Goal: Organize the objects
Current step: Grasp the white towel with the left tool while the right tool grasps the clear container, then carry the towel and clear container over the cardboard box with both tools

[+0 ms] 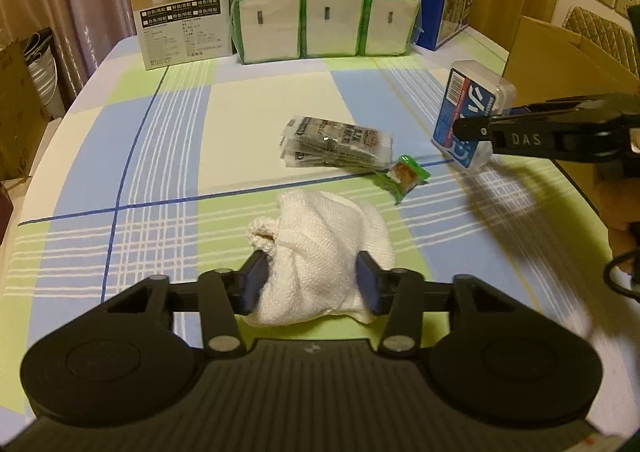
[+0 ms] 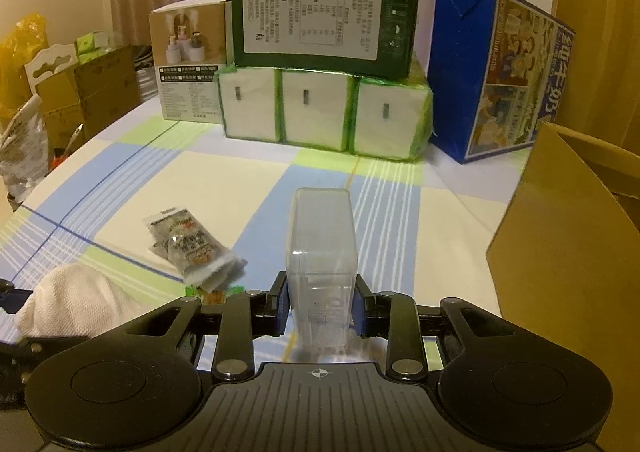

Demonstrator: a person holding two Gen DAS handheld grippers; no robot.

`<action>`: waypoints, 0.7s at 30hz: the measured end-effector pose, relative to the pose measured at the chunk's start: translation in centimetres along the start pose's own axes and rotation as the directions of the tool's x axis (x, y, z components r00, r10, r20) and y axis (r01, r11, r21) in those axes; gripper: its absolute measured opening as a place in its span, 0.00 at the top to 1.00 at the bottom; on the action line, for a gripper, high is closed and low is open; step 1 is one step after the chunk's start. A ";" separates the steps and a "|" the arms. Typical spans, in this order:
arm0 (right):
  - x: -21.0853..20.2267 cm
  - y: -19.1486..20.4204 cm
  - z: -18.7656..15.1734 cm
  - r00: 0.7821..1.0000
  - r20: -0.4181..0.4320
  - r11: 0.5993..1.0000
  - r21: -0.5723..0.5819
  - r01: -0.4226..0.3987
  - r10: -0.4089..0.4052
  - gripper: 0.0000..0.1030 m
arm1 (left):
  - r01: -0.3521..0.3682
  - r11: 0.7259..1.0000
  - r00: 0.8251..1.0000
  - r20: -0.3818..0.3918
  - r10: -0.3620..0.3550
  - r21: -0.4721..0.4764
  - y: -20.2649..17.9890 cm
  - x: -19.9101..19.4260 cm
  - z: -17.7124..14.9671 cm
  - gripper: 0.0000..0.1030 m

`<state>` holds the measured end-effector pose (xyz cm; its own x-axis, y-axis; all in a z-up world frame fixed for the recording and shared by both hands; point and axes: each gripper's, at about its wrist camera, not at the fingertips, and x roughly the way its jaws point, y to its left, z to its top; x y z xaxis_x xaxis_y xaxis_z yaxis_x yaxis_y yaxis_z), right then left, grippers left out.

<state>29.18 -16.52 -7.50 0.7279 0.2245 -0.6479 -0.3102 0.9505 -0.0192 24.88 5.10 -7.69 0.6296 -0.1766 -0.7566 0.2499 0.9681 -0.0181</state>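
on the checked tablecloth (image 1: 160, 155) we find the task's things laid out before a back row: a green carton (image 2: 324, 15) on three tissue packs (image 2: 324, 113), with a blue box (image 2: 500, 87) beside them. at the right stands an open cardboard box (image 2: 568, 236). the left gripper (image 1: 316, 276) is clamped on a white cloth (image 1: 328, 248) near the front edge. the right gripper (image 2: 320, 308) grips a clear plastic case (image 2: 322, 252), tilted above the cloth. between them lie grey sachets (image 1: 336, 143) and a small green packet (image 1: 408, 171), touching.

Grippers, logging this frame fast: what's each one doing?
Left gripper: shut on the white cloth.
Right gripper: shut on the clear plastic box.
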 end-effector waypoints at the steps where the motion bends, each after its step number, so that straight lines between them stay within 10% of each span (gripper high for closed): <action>1: -0.3 0.0 -0.1 1.000 -0.001 1.000 0.003 -0.002 0.002 0.73 | -0.003 1.000 1.000 -0.004 0.003 0.006 -0.2 -0.1 0.0 0.68; 21: -13.7 0.4 -4.2 0.997 -0.060 0.989 0.143 -0.048 0.057 0.73 | -0.034 0.990 0.999 0.007 0.036 -0.137 -4.7 -10.0 -2.5 0.74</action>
<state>16.54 -20.06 -1.81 0.6706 0.2653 -0.6928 -0.2543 0.9595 0.1214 15.58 2.80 -1.63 0.6432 -0.1432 -0.7522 0.1251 0.9888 -0.0812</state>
